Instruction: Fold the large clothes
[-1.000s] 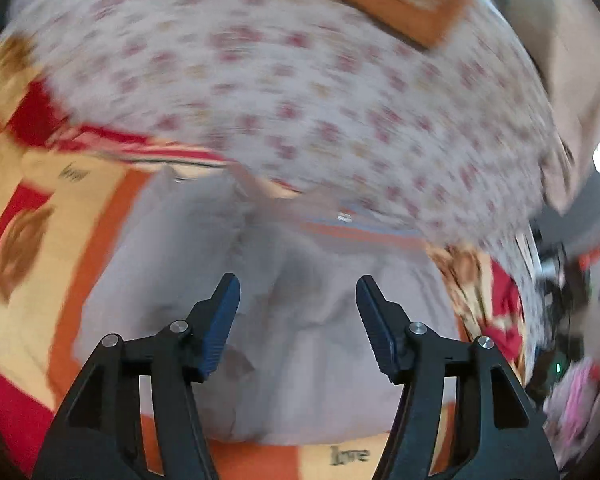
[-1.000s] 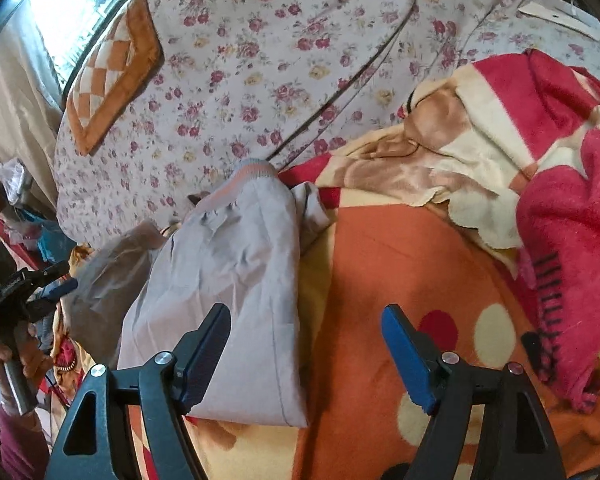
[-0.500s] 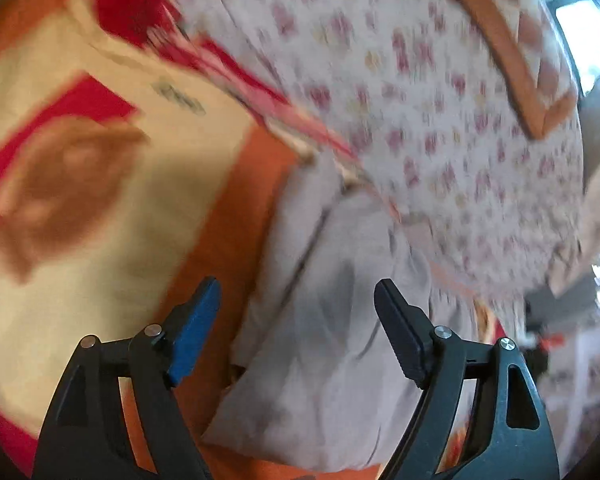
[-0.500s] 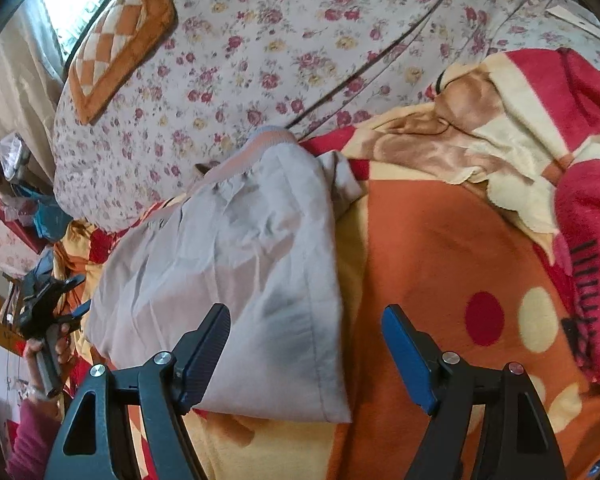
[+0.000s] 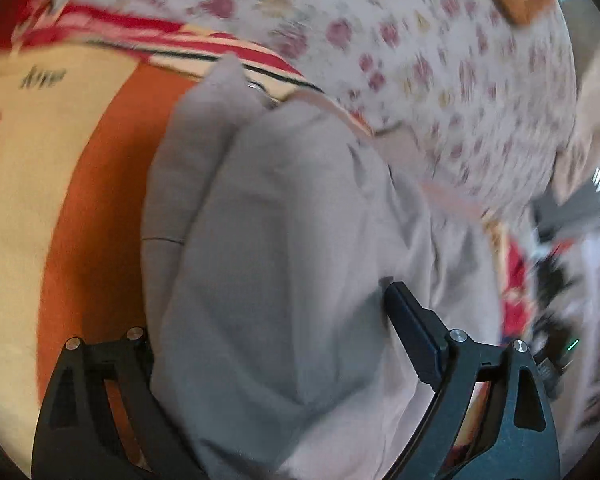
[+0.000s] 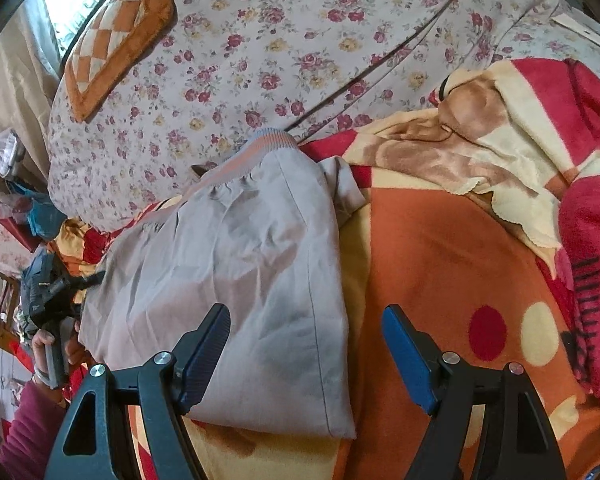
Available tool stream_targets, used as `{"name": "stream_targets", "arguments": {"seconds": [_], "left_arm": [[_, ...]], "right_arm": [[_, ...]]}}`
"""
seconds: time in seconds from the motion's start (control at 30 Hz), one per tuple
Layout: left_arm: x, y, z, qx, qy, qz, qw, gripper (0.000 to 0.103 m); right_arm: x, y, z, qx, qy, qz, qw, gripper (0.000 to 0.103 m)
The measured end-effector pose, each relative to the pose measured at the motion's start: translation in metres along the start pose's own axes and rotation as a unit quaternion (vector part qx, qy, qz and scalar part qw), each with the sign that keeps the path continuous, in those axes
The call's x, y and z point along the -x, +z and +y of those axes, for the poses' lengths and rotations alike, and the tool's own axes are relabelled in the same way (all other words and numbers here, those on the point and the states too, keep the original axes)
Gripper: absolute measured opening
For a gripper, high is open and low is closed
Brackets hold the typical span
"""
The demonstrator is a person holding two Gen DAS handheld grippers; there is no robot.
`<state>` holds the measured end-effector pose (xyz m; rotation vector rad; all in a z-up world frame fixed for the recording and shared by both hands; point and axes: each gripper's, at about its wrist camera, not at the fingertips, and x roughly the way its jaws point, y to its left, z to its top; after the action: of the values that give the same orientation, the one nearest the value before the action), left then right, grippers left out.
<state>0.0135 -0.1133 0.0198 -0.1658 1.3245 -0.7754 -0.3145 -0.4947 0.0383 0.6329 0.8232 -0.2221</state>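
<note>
A grey garment [image 6: 236,264] with a pink ribbed band [image 6: 268,140] lies folded on an orange, red and cream blanket [image 6: 440,248]. My right gripper [image 6: 306,340] hovers open over the garment's near right edge, its left finger above the cloth and its right finger above the blanket. Close up, the garment [image 5: 284,240] fills the left wrist view. My left gripper [image 5: 272,316] straddles it with jaws opening; the cloth covers the left finger, and the right finger [image 5: 412,332] stands clear. From the right wrist view, the left gripper [image 6: 48,292] sits at the garment's far left edge.
A floral quilt [image 6: 300,40] with an orange checked cushion [image 6: 116,40] lies behind the garment. A bunched red and cream blanket [image 6: 540,128] rises on the right. A hand [image 6: 52,352] in a magenta sleeve holds the left gripper. Clutter stands beside the bed at left [image 6: 16,200].
The left gripper came down close onto the grey garment and its jaws spread wider. The garment now lies spread flatter. The right gripper stayed nearly still, open as before.
</note>
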Motion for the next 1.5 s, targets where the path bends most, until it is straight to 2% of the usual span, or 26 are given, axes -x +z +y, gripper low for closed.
{"name": "stream_targets", "arguments": {"seconds": [0.07,0.1,0.13,0.17,0.2,0.3,0.53,0.63,0.77,0.9,1.07,1.1,1.13,1.17,1.2,1.23,1.3,1.4,1.5], "left_arm": [[0.004,-0.001,0.001,0.015,0.005,-0.003,0.9999,0.074],[0.008,-0.002,0.004,0.032,0.003,-0.005,0.9995,0.049],[0.013,-0.004,0.007,0.048,-0.011,-0.006,0.9988,0.032],[0.018,-0.005,0.005,0.053,-0.016,-0.01,0.9984,0.027],[0.026,-0.007,-0.004,0.044,-0.005,-0.02,0.9988,0.019],[0.043,-0.014,-0.045,0.002,0.005,-0.042,0.9991,0.013],[0.07,-0.016,-0.162,-0.055,-0.028,-0.085,0.9944,0.009],[0.053,-0.016,-0.218,-0.084,-0.031,-0.086,0.9922,0.008],[-0.007,-0.028,-0.281,-0.12,-0.006,-0.055,0.9912,0.008],[-0.066,-0.052,-0.309,-0.151,0.014,-0.013,0.9884,0.008],[-0.102,-0.069,-0.317,-0.167,0.029,0.005,0.9856,0.011],[-0.104,-0.07,-0.318,-0.164,0.02,0.005,0.9862,0.018],[-0.103,-0.071,-0.317,-0.157,0.001,0.007,0.9875,0.035],[-0.101,-0.071,-0.316,-0.149,-0.026,0.012,0.9884,0.044],[-0.098,-0.071,-0.315,-0.138,-0.066,0.017,0.9881,0.061],[-0.094,-0.072,-0.315,-0.134,-0.087,0.02,0.9869,0.065],[-0.082,-0.076,-0.317,-0.146,-0.128,0.037,0.9803,0.065],[-0.055,-0.077,-0.313,-0.17,-0.13,0.035,0.9762,0.065],[-0.028,-0.072,-0.298,-0.172,-0.117,0.018,0.978,0.065]], "right_arm": [[0.0,0.0,0.0,0.002,0.0,-0.003,1.0,0.076],[0.0,0.001,-0.001,0.004,0.0,-0.007,1.0,0.076],[0.001,0.002,-0.002,0.004,-0.002,-0.012,1.0,0.076],[0.001,0.003,-0.003,0.003,-0.004,-0.014,1.0,0.076],[0.001,0.006,-0.005,0.002,-0.006,-0.016,1.0,0.076],[0.004,0.015,-0.011,-0.002,-0.019,-0.023,1.0,0.076],[0.015,0.024,-0.033,-0.023,-0.036,-0.038,0.998,0.076],[0.022,0.022,-0.045,-0.031,-0.038,-0.046,0.998,0.076],[0.029,0.021,-0.063,-0.053,-0.033,-0.057,0.996,0.076],[0.034,0.021,-0.079,-0.072,-0.027,-0.068,0.995,0.076],[0.03,0.019,-0.095,-0.09,-0.017,-0.066,0.994,0.076],[0.029,0.02,-0.095,-0.091,-0.015,-0.065,0.994,0.076],[0.029,0.02,-0.095,-0.091,-0.014,-0.065,0.994,0.076],[0.029,0.021,-0.094,-0.09,-0.013,-0.066,0.994,0.076],[0.029,0.021,-0.093,-0.089,-0.01,-0.068,0.994,0.076],[0.029,0.021,-0.091,-0.088,-0.007,-0.07,0.994,0.076],[0.031,0.02,-0.09,-0.085,-0.005,-0.072,0.994,0.076],[0.034,0.019,-0.086,-0.081,-0.005,-0.076,0.994,0.076],[0.038,0.021,-0.076,-0.069,0.001,-0.083,0.994,0.076]]}}
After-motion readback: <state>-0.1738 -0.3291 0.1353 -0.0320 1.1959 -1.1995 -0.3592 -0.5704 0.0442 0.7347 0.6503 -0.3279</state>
